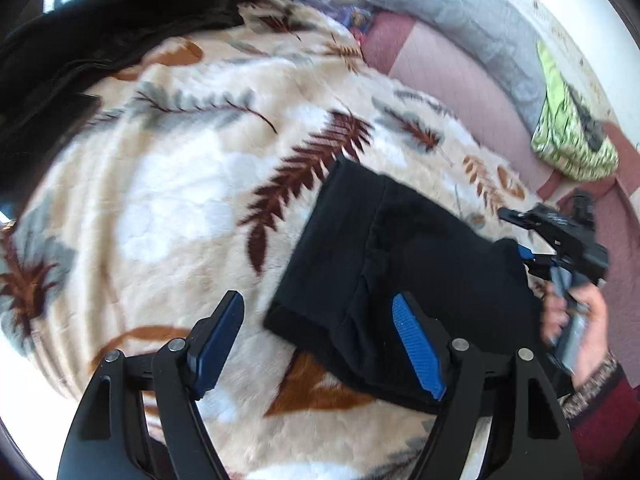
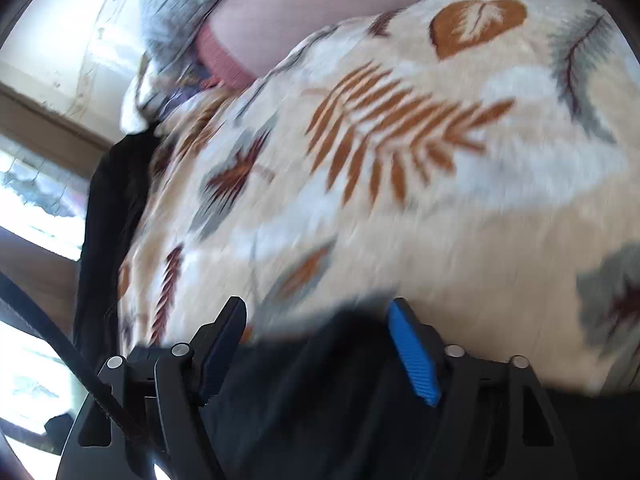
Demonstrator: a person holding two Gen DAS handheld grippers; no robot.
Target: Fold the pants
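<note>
pants: the black pants (image 1: 400, 264) are already down to a compact rectangle, lying on the leaf-print blanket (image 1: 172, 200) toward the right of the left wrist view. Layers are stacked, with a seam or edge line running across the bundle.

done so far: looks like most of the folding, judging by how small and squared-off the bundle is. No loose legs trail out anywhere that shows.

left: maybe one last fold or just a tidy-up. The near edge looks a bit lumpy, though blur makes that hard to call.

left gripper: left gripper (image 1: 320, 344) is spread wide with nothing between the pads. It sits at the bundle's near-left corner, and its right finger overlaps the cloth in the picture.

right gripper: right gripper (image 2: 318, 344) is spread too. Black cloth (image 2: 320, 380) sits low between its fingers, but the pads aren't pinching it. From the other camera it's at the bundle's far right edge, held in the person's hand (image 1: 580, 320).

other stuff: another dark garment (image 1: 100, 40) is piled at the blanket's upper left, well apart from the folded pants, so possibly next in line.
</note>
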